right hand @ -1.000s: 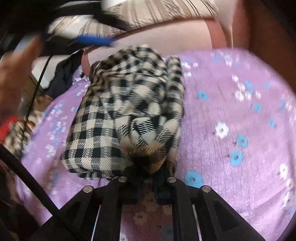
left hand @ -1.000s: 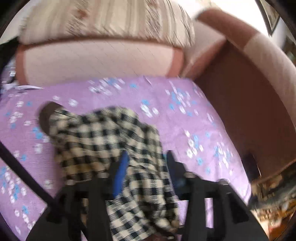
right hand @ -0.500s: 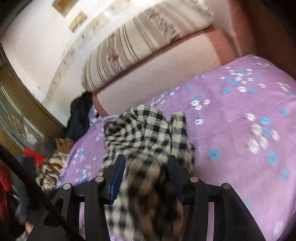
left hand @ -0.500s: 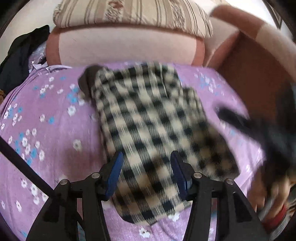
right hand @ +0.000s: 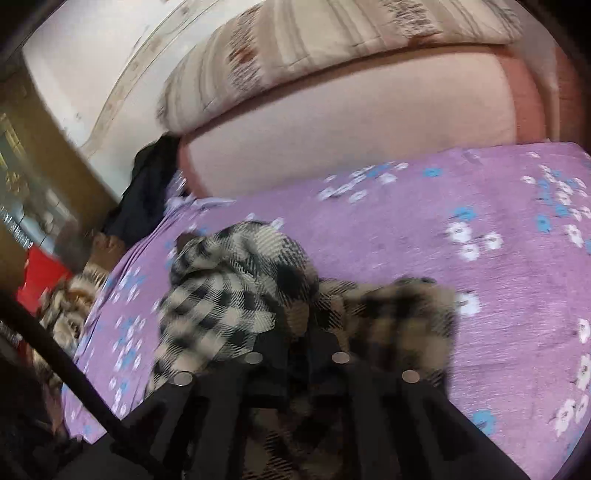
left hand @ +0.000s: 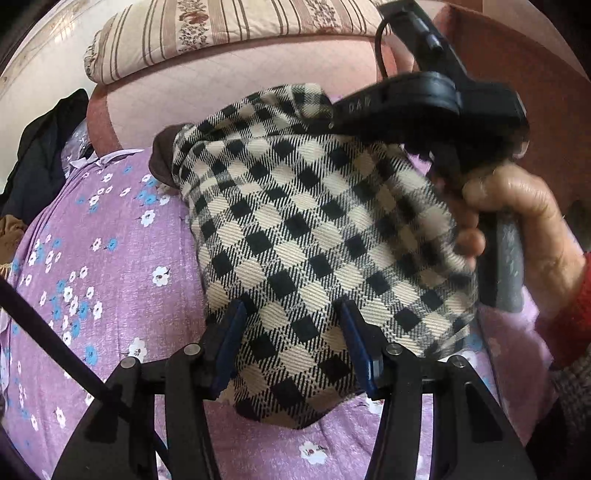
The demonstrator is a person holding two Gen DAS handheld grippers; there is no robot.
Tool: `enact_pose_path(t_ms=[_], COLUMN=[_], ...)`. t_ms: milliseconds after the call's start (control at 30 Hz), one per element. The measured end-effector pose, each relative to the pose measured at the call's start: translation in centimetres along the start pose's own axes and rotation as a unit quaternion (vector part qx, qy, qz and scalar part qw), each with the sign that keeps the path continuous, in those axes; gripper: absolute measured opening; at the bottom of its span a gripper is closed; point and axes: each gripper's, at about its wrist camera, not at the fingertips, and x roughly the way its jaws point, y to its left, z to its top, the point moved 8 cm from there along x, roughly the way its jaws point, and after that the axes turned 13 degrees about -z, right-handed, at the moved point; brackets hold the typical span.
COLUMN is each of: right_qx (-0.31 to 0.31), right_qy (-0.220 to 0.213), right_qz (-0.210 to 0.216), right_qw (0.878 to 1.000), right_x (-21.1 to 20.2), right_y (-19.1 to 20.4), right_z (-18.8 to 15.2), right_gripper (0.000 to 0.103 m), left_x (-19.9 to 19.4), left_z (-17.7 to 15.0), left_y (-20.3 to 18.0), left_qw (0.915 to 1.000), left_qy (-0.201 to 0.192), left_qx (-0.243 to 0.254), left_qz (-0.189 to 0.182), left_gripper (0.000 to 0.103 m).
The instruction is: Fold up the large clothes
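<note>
Purple flowery bedspread (left hand: 110,280) covered the bed, with a striped pillow (left hand: 229,33) at the back. From the left wrist cam, the left gripper (left hand: 291,332) sat wide open, the folded checked garment (left hand: 314,236) lying between and ahead of its fingers. The right gripper (left hand: 424,107) came in from the upper right.

Right wrist cam was blurry: the right gripper (right hand: 297,354) looked clamped on the checked garment (right hand: 229,295), bunched just ahead.

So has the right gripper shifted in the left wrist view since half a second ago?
Yes. The right gripper was low at the right edge; now it is up over the checked garment, nearer the striped cushion.
</note>
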Motion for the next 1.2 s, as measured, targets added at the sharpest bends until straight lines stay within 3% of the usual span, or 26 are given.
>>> enact_pose_path(t_ms=[167, 333, 400, 433, 500, 633, 667, 767, 800, 833, 900, 933, 1000, 1033, 1067, 1200], right_qx=[0.061, 0.110, 0.119, 0.124, 0.121, 0.095, 0.083, 0.045, 0.028, 0.014, 0.021, 0.040, 0.070, 0.062, 0.046, 0.002], right_qy=[-0.034, 0.023, 0.050, 0.043, 0.025, -0.014, -0.018, 0.006, 0.024, 0.046, 0.092, 0.105, 0.096, 0.081, 0.060, 0.001], right_qz=[-0.012, -0.071, -0.080, -0.078, -0.072, -0.011, 0.034, 0.102, 0.099, 0.069, 0.013, 0.007, 0.023, 0.007, -0.004, -0.007], right_qw=[0.997, 0.991, 0.988, 0.988, 0.990, 0.995, 0.996, 0.994, 0.994, 0.996, 0.995, 0.994, 0.993, 0.995, 0.997, 1.000], right_x=[-3.8, -1.8, -1.0, -1.5, -3.4, -7.8, -8.9, -9.6, -9.0, -7.9, -5.3, -4.7, -5.6, -6.5, -7.5, -10.0], right_y=[-3.8, -8.8, -9.9, -10.1, -10.0, -7.4, -5.8, -2.6, -2.0, -2.3, -4.6, -5.8, -6.8, -6.8, -6.5, -3.3], right_z=[2.1, -0.2, -1.6, -1.5, -1.0, -1.0, -1.6, -4.3, -5.7, -7.1, -9.7, -10.4, -10.2, -9.6, -8.8, -4.7], right_gripper=[0.007, 0.008, 0.020, 0.028, 0.030, 0.030, 0.030, 0.030, 0.030, 0.029, 0.016, 0.004, 0.003, 0.004, 0.012, 0.014], left_x=[-1.8, 0.5, 1.2, 1.4, 1.5, 1.8, 1.8, 1.8, 1.8, 1.8, 1.8, 1.8, 1.7, 1.7, 1.7, 1.6], left_z=[1.3, 0.4, -0.2, -0.4, -0.5, -0.7, -0.7, -0.9, -1.0, -1.2, -1.6, -1.8, -2.2, -2.3, -2.5, -2.8], left_y=[-0.6, -0.3, -0.3, -0.2, 0.2, 0.9, 1.0, 0.8, 0.7, 0.7, 0.5, 0.5, 0.3, 0.3, 0.4, 0.5], left_qw=[0.9992, 0.9998, 0.9996, 0.9994, 0.9994, 0.9997, 0.9996, 0.9995, 0.9994, 0.9994, 0.9995, 0.9996, 0.9990, 0.9988, 0.9985, 0.9981], left_qy=[-0.035, -0.010, -0.003, -0.002, -0.002, -0.004, -0.005, -0.011, -0.011, -0.010, -0.006, -0.006, -0.014, -0.017, -0.023, -0.040], left_qx=[-0.016, -0.010, 0.002, 0.007, 0.006, -0.017, -0.018, -0.008, -0.005, -0.002, 0.002, 0.003, 0.016, 0.020, 0.023, 0.022], left_qz=[-0.013, 0.013, 0.029, 0.032, 0.033, 0.020, 0.019, 0.029, 0.032, 0.034, 0.030, 0.028, 0.038, 0.042, 0.044, 0.041], left_gripper=[0.052, 0.052, 0.052, 0.052, 0.052, 0.052, 0.052, 0.052, 0.052, 0.052, 0.052, 0.052, 0.052, 0.052, 0.052, 0.052])
